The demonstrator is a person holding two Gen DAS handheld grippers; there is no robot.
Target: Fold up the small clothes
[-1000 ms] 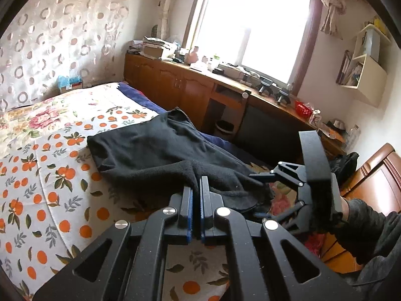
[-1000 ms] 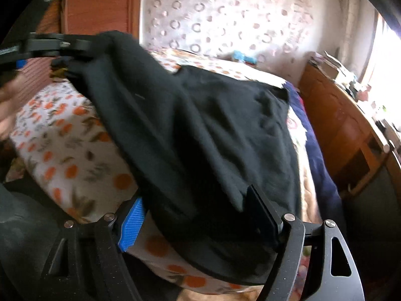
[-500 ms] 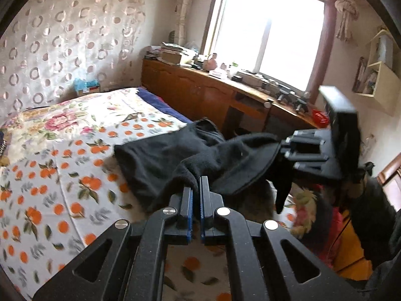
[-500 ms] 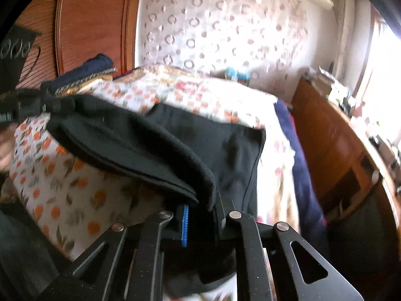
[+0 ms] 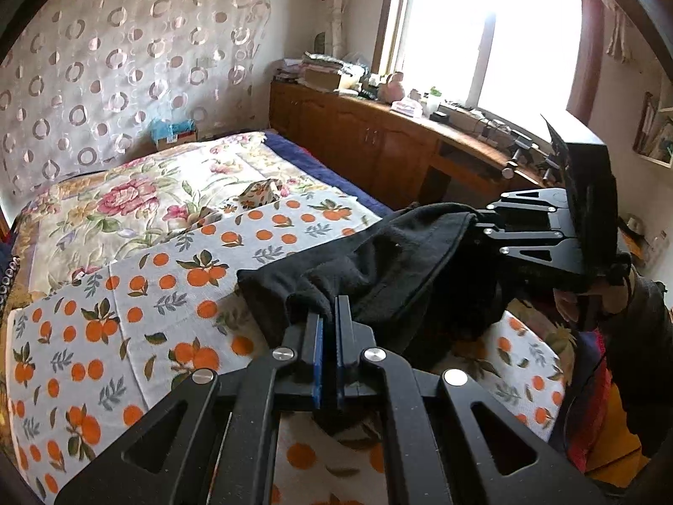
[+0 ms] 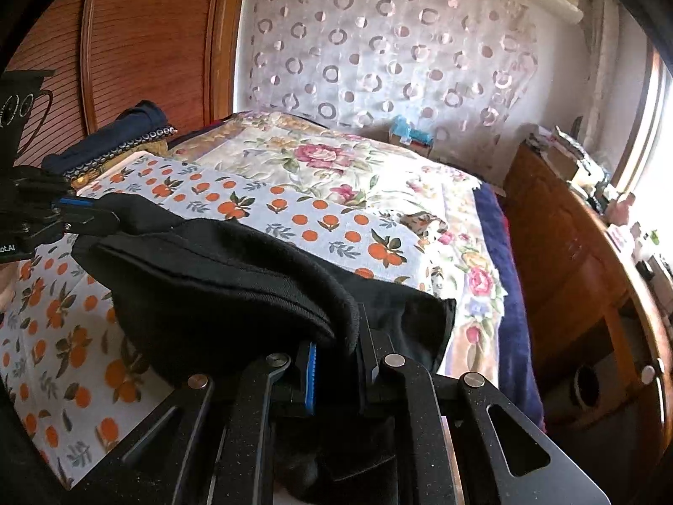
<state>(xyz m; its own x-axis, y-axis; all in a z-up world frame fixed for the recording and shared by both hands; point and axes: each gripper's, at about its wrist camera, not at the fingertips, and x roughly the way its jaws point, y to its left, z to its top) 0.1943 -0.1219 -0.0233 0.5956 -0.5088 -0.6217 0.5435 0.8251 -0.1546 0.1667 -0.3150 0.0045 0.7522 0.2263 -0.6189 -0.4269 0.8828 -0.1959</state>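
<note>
A black fleece garment (image 5: 378, 269) hangs stretched between two hand-held grippers above a bed spread with an orange-print sheet (image 5: 139, 294). In the left wrist view, the left gripper (image 5: 327, 328) sits at lower centre with its blue-padded jaws nearly together, clamped on a bunched fold of the cloth that rises just ahead of the fingertips. From there the fabric runs up and to the right of the frame to the right gripper (image 5: 475, 227), which pinches the far end at mid-right; a hand (image 5: 589, 299) grips its handle below.

In the right wrist view, the right gripper (image 6: 340, 357) fills the lower centre, its jaws having just been closing and now pressed on a thick rolled edge of the garment (image 6: 235, 294) that drapes over the blue pad. The cloth stretches away to the left of the frame, where the left gripper (image 6: 80, 216) holds the other corner at the middle left edge. Part of the garment sags below onto the sheet (image 6: 294, 214) at centre right.

A floral quilt (image 5: 139, 193) covers the far half of the bed. A wooden cabinet (image 5: 378, 143) lines the wall under the window (image 5: 492, 38), upper right.
</note>
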